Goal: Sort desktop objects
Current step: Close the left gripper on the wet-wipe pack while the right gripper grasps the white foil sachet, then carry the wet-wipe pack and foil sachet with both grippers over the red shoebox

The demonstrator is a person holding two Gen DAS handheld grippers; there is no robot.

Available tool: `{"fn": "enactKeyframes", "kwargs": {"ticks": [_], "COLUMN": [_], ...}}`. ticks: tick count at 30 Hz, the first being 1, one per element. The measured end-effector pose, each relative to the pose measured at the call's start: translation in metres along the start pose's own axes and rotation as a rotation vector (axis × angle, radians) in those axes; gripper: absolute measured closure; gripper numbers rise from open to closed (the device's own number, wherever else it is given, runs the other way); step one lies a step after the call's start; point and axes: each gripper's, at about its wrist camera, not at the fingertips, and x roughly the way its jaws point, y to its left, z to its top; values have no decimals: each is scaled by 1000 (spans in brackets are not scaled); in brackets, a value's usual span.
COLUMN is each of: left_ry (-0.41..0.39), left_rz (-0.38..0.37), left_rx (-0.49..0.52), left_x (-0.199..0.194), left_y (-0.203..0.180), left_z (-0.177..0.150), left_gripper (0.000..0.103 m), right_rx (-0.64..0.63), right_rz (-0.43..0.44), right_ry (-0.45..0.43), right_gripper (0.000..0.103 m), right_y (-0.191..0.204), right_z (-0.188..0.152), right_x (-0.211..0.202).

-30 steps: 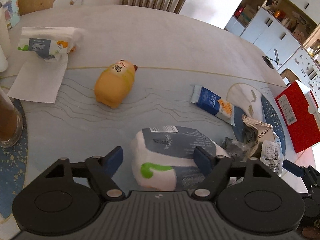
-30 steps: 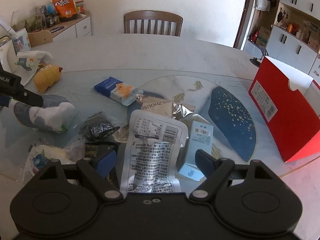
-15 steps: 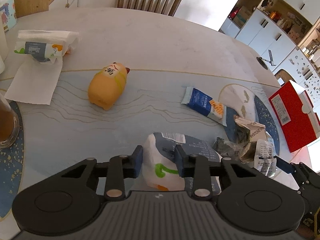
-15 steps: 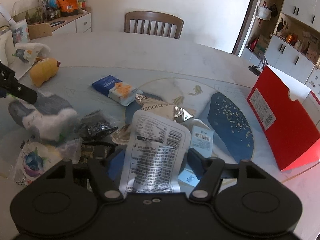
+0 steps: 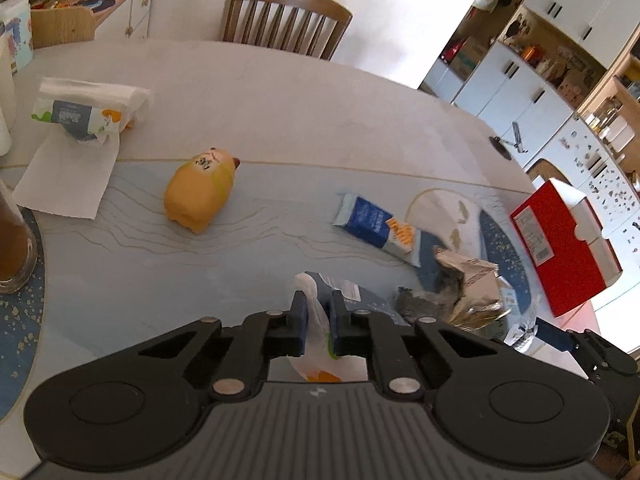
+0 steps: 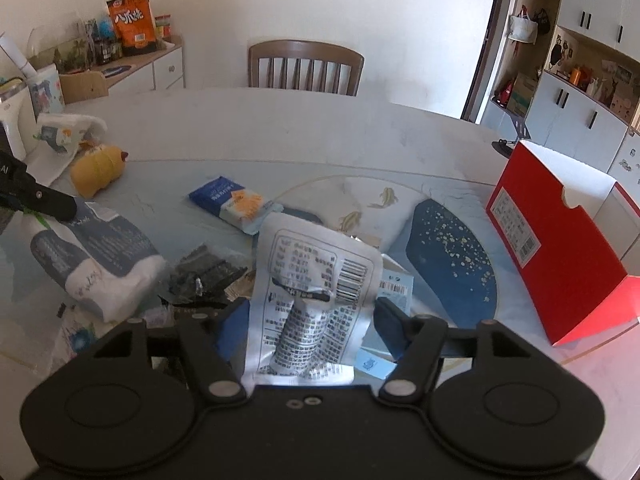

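Observation:
My left gripper [image 5: 318,314] is shut on a grey-and-white tissue pack [image 5: 320,320], pinching its end and lifting it; the pack also shows at the left of the right wrist view [image 6: 100,264], hanging tilted. My right gripper [image 6: 306,312] holds a white printed sachet [image 6: 316,280] between its fingers, which press its sides and bend it upward. A blue snack packet [image 6: 234,202], a yellow plush toy [image 5: 198,194] and crumpled wrappers [image 5: 456,284] lie on the table.
A red open box [image 6: 560,256] stands at the right. A second tissue pack on a paper sheet [image 5: 80,116] lies far left. A glass of brown drink [image 5: 14,252] stands at the left edge. A chair [image 6: 306,66] is behind the table.
My left gripper closed on the tissue pack and raised it. My right gripper narrowed onto the white sachet, which now buckles and stands up.

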Motion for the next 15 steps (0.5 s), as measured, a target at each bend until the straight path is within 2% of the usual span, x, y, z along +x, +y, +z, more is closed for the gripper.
{"fn": "enactKeyframes", "kwargs": {"ticks": [15], "left_ry": [-103], "left_rz": [-86], "left_rx": [-39], "left_x": [-43], "left_y": [-20], "left_z": [6], "left_gripper": [95], "right_rx": [49], "right_rz": [36], "right_ry": [-45], "right_gripper": [37], "right_y": [-20], "right_z": [14], "right_x": [-30]}}
